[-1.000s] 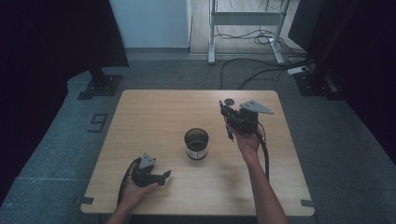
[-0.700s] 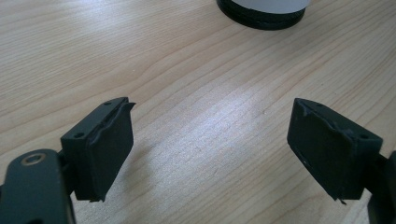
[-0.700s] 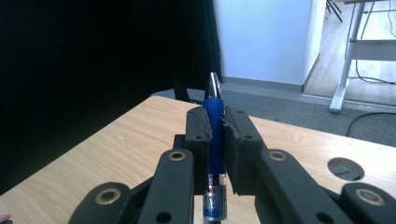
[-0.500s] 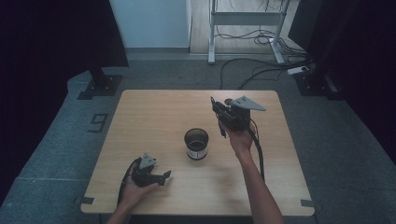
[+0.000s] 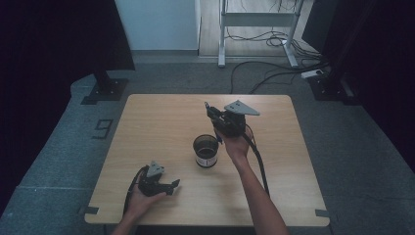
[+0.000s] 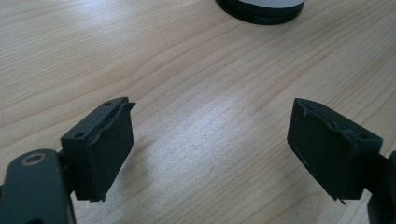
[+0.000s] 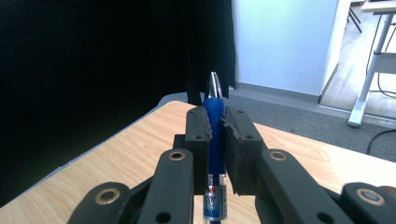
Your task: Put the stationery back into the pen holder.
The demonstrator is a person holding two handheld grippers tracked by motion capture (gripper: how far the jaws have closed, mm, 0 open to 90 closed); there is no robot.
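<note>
The pen (image 7: 214, 135) is clamped between the closed jaws of the right gripper (image 5: 211, 111), its blue barrel running along the jaws and its silver tip sticking out past them. In the high view that gripper is held above the middle of the table (image 5: 161, 117), its jaws pointing toward the far left, so the pen lies roughly level rather than upright. The cup (image 5: 206, 151) stands open-mouthed on the table just on the near side of the gripper, close beside the right hand (image 5: 237, 145), and slightly to its left. That is the relation the next move turns on: the cup's mouth faces up while the pen's long axis lies near level, so the pen would probably have to be tipped tip-down over the opening before it could go in. The left gripper (image 5: 174, 184) rests on the table near the front edge, its jaws wide apart with only bare wood between them, well apart from the cup.
</note>
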